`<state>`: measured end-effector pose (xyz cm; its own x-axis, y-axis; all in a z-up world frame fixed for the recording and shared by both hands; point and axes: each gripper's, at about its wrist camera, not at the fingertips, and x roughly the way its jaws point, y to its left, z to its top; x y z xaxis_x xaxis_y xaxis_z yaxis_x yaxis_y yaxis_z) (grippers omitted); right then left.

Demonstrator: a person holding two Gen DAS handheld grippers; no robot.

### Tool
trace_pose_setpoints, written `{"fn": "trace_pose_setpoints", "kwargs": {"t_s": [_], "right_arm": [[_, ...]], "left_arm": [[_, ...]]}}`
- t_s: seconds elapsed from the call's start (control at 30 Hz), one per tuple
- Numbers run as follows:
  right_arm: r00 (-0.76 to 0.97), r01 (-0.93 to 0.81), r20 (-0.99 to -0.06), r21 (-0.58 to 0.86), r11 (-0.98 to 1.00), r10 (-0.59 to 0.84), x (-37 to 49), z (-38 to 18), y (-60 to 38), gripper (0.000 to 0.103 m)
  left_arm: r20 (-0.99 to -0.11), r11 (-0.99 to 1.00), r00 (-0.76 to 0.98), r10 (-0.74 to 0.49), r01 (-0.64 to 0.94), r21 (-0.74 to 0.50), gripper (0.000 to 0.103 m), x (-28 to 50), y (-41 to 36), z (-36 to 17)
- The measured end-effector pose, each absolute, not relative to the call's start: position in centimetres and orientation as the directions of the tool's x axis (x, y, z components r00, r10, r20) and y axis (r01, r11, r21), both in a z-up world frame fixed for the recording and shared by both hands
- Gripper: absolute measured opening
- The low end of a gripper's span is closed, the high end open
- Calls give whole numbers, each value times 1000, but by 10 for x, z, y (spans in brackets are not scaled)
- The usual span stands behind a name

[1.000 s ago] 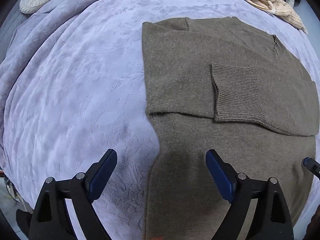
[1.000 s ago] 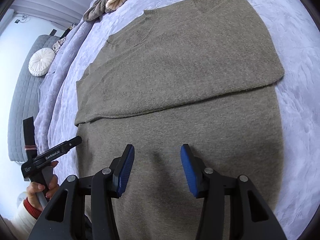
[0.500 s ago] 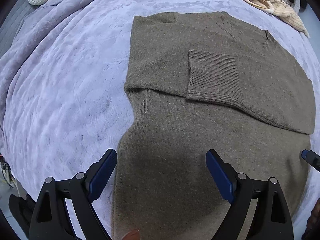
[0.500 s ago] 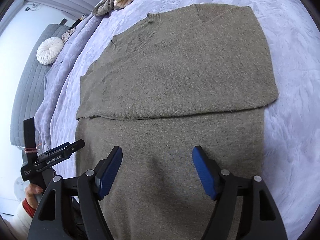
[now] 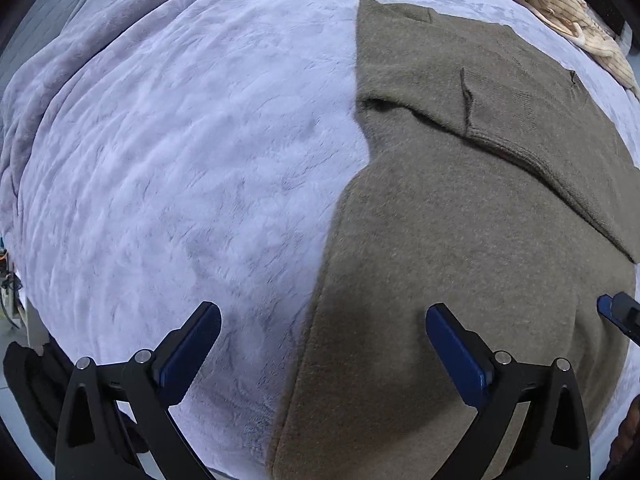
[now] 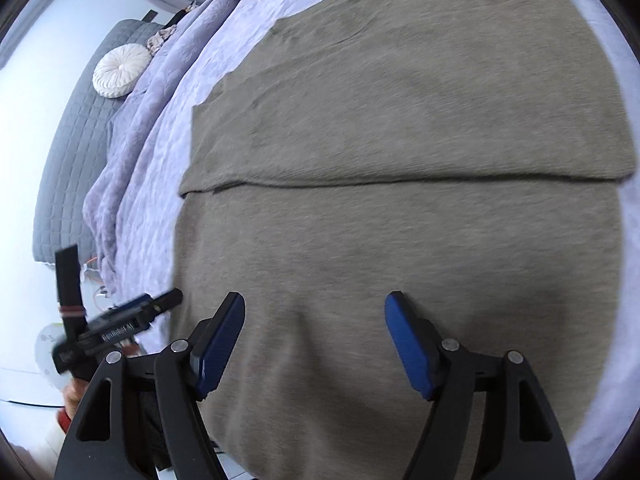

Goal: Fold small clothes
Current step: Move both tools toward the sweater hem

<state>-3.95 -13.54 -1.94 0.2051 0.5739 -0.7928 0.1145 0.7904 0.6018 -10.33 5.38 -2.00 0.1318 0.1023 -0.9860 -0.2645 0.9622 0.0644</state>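
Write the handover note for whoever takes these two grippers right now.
Left gripper: open, holding nothing, over the sweater's left edge near the hem.
Right gripper: open, holding nothing, over the lower body of the sweater.
Olive sweater: flat on the lilac blanket.
Done: both sleeves lie folded across the chest; one ribbed cuff rests on top.
Left: the bottom-up fold. The hem end is not yet grasped; probably pinch it at both corners and bring it up toward the collar.
Other clothes lie heaped at the far edge of the bed.
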Motion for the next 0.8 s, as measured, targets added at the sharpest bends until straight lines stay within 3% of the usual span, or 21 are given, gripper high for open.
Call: {"fn": "trace_pose_setpoints", "kwargs": {"t_s": [0.27,0.5,0.7,0.8], "right_arm": [[177,-142,-705,672,727,686,43,-4,8,67],[176,-72,-681,711,699,711,108,-42,76,67],[201,-41,-635,756,654,746,124,-42,87,72],[107,-49,-717,688,724,688,119,-58,99,71]], "left_arm": [[-985,948,156,74,-317,21,103,-150,87,-13],[-978,927,201,48,-375,-32,103,-176,102,-5],[-979,918,202,37,-394,-47,103,-189,122,-5],[-982,916,186,30,-398,-47,103,-189,129,-8]]}}
